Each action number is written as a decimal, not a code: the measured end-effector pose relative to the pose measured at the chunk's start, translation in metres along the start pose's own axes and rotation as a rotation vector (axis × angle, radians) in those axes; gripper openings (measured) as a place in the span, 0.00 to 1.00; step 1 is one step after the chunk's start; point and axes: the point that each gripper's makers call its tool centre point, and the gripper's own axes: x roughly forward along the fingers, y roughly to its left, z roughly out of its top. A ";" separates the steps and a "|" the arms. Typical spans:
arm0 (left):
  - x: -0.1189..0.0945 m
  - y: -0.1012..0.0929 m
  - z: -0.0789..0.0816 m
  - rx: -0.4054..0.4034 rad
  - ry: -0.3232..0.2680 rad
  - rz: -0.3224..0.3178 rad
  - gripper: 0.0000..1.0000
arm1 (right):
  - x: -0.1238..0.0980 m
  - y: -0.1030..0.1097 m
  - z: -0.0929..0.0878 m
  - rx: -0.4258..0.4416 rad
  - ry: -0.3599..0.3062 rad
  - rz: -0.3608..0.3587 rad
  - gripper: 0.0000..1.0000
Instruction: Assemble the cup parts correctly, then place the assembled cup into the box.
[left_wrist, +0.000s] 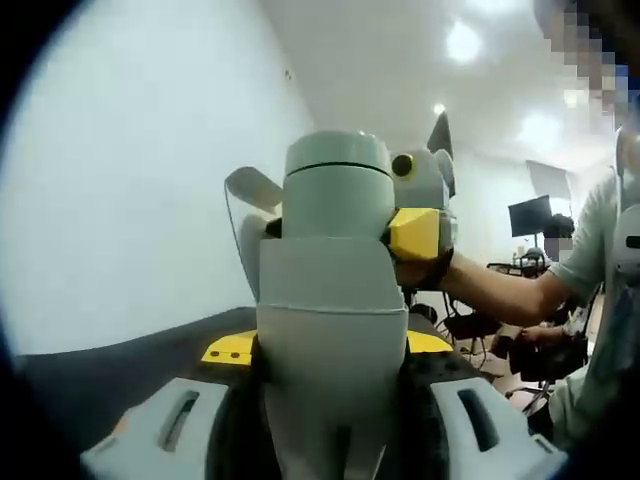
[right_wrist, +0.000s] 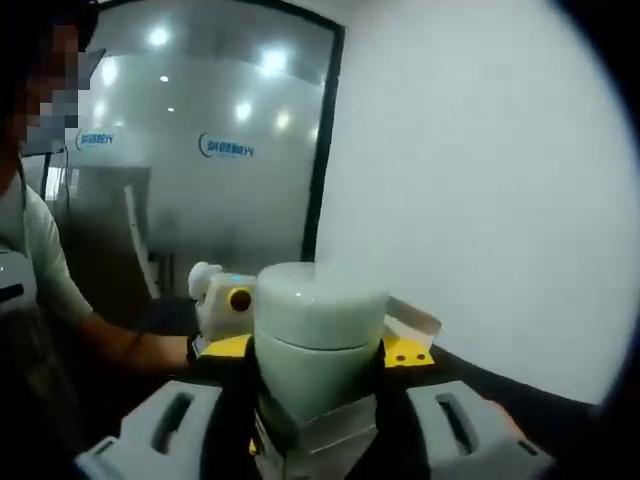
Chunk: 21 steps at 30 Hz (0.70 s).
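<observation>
Two claws meet on one pale green cup (left_wrist: 335, 200), held up in the air in front of a white wall (left_wrist: 130, 180).

In the left gripper view, the left claw (left_wrist: 330, 450) rises from the bottom with its two grey jaws pressed against the sides of the cup's lower body, pinching it. The cup stands upright between them, with a rounded cap on top and a thin dark seam running just under that cap. Behind the cup, coming in from the right, the other claw shows with its yellow block (left_wrist: 415, 233) touching the cup near the seam. A person's forearm (left_wrist: 500, 295) reaches out behind it, and a pale sleeve (left_wrist: 600, 240) sits at the right edge. A dark monitor (left_wrist: 530, 215) stands far back in the room under round ceiling lights.

In the right gripper view, the right claw (right_wrist: 315, 440) also closes on the cup (right_wrist: 315, 330), its grey jaws tight on either side of the lower part. The rounded top faces the camera here. Beyond the cup, the left claw comes in from the left with yellow pieces showing on both sides. A frosted glass partition (right_wrist: 220, 150) with a dark frame stands behind.

No box is visible to me in either view.
</observation>
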 end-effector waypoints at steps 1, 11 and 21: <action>0.000 0.000 0.000 0.002 0.001 0.000 0.49 | 0.000 -0.001 0.000 0.006 -0.001 0.000 0.44; -0.003 0.000 -0.008 0.002 0.047 -0.011 0.49 | -0.009 -0.011 0.031 0.071 -0.136 -0.041 0.20; 0.002 0.000 0.002 -0.004 -0.003 -0.007 0.49 | -0.040 -0.009 0.057 0.106 -0.199 0.002 0.22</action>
